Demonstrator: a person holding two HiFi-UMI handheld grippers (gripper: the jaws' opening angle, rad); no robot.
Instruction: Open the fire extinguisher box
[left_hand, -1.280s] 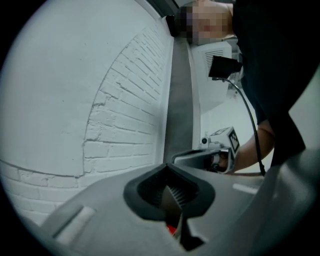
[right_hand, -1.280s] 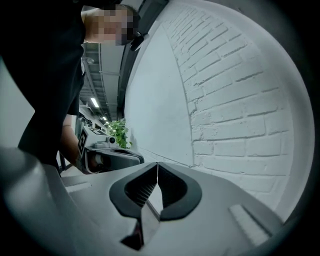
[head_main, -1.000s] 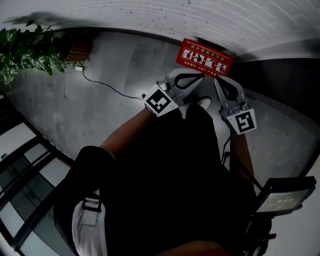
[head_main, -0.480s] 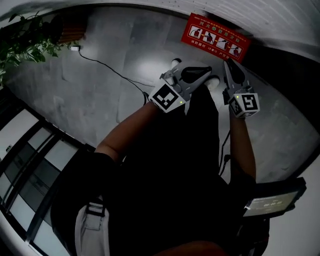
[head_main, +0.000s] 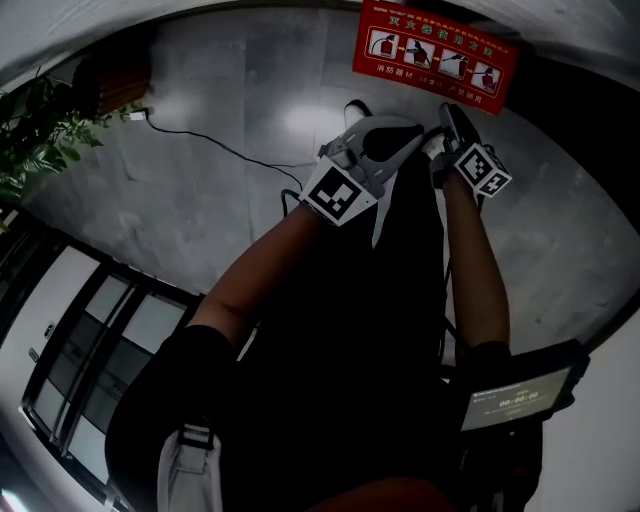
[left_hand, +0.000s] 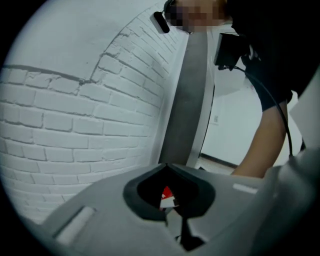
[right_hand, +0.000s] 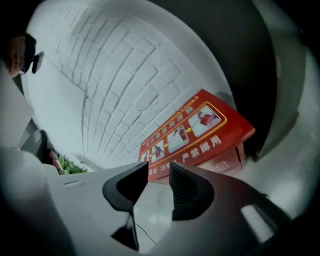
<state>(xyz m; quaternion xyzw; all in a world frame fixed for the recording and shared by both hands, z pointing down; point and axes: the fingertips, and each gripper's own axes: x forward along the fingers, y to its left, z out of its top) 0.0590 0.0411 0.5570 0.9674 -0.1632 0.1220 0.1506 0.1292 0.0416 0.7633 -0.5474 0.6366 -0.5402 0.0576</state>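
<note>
Left hand-held gripper (left_hand: 167, 165): jaws together, nothing between, tips short of fire extinguisher box (head_main: 437, 55). Right hand-held gripper (right_hand: 159, 172): also just short of box, jaws opening, modest gap, nothing between; box's pictogram label shows past gap. Box red, lid looks shut, on grey floor (head_main: 220, 190), against white brick wall (right_hand: 110, 75). Black cable (head_main: 210, 146) left of box in head view, plant (head_main: 35, 140) further left.

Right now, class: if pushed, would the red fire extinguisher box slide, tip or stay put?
The fire extinguisher box probably stays put: it sits flat on the floor beside the brick wall. Its squared edges suggest a stiff shell.
</note>
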